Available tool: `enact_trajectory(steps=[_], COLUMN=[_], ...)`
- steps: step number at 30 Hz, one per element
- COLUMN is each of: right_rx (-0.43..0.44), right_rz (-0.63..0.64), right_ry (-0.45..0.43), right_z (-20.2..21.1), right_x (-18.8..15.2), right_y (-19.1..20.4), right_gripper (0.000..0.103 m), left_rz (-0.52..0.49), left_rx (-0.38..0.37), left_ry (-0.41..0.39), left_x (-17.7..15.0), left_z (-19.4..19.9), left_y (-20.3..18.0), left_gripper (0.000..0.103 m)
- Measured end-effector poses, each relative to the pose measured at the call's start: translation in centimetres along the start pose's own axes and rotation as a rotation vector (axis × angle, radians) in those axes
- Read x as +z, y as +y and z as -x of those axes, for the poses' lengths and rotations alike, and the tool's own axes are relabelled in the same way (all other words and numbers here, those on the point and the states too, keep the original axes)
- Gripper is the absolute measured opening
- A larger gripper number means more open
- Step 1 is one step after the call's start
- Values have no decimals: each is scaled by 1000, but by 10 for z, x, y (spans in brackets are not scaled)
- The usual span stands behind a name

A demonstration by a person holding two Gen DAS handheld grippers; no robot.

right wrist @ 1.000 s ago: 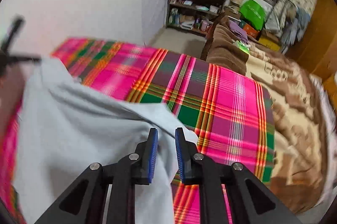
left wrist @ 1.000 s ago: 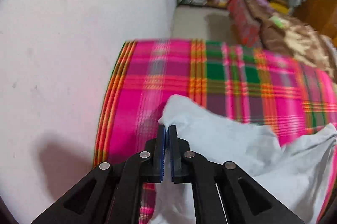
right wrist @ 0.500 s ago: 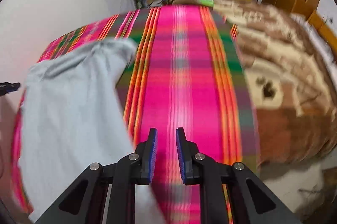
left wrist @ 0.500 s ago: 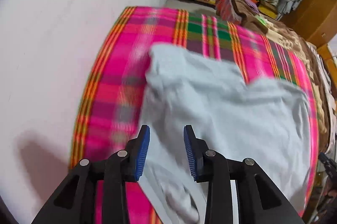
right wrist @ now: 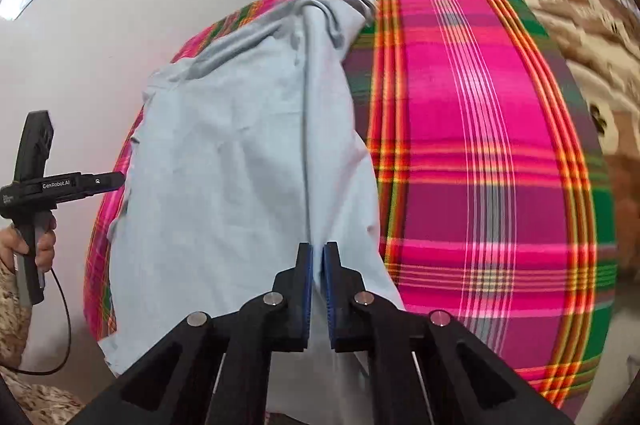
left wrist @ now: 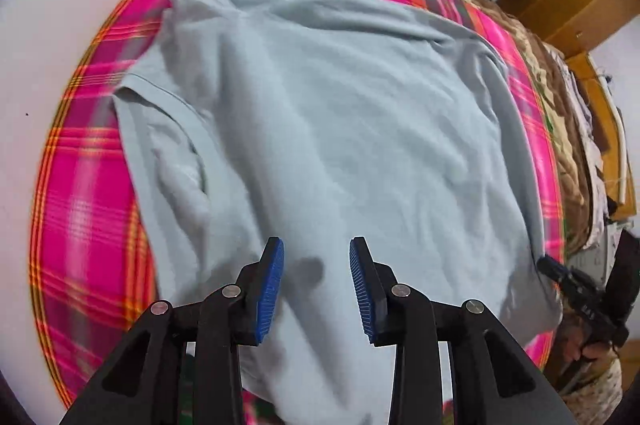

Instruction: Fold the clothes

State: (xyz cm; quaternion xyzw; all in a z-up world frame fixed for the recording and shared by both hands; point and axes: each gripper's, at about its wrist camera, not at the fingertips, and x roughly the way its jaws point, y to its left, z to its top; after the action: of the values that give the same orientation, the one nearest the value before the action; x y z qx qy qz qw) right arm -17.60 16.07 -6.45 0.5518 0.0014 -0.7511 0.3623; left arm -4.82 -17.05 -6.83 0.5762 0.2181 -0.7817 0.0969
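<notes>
On the plaid bed: a pale blue shirt [left wrist: 340, 129] lies spread flat, back up, across the pink, green and orange cover [left wrist: 84, 217], which runs along a white wall [left wrist: 60, 5] at the left.
Left gripper [left wrist: 316, 289]: you hold it released above the near part of the shirt, blue ribbed pads apart with nothing between them and only cloth below.
Left-side risk: the sleeve [left wrist: 168, 153] near the wall is bunched and rucked; fold over it as it lies and you likely trap a lump inside.
Shirt material: soft, matte knit, thin enough to wrinkle in long shallow ridges, with stitched hems along the sleeve.
Right gripper [right wrist: 317, 289]: its jaws are closing on a raised ridge of the shirt's fabric, which stands between the pads.
Right-side risk: that pinch looks shallow, so a quick lift may let the fold slide out; one hand pulling alone may drag the whole shirt askew toward the bed's edge.
Far right: a brown patterned blanket [right wrist: 592, 37] lies rumpled beside the plaid cover, thick and plush by the look of it.
</notes>
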Motion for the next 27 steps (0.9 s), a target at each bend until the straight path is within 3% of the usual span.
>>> enact_trajectory(steps=[5,7,9,13,14,16,17,22,27], right_rx=[-72,-78,-84,-127,-130,-151,-152,-147,-86], right_rz=[29,-40,-58,12,19,33,56,263,553], right_ry=[-35,-25,-11,21,22,-1,-24,-95,-50], right_z=[19,24,24,12,10,11,15,19,-29], right_x=[-10,-20,-29,-37,-36,-36,-35,-34,-48], right_y=[-14,-31,-40,-35,-34,-28,-21,43,134], right_gripper=[8,26,34,34,33,8,6,4,4], left_rz=[-27,-48,-74,-109,-115,-136,-147,-155,-141], left_rx=[-20,-39,-41,-57,-62,-86,-91,-105,-81], left_ry=[5,5,12,23,32,39,37,18,4], left_x=[-15,-18,-20,-18,-17,-16,-15,-6,15], left_z=[5,6,4,-3,-5,-6,-5,1,6], left_y=[-26,-38,-48,-70,-75,-86,-91,-99,-99], left_gripper=[36,37,38,43,43,43,44,47,48])
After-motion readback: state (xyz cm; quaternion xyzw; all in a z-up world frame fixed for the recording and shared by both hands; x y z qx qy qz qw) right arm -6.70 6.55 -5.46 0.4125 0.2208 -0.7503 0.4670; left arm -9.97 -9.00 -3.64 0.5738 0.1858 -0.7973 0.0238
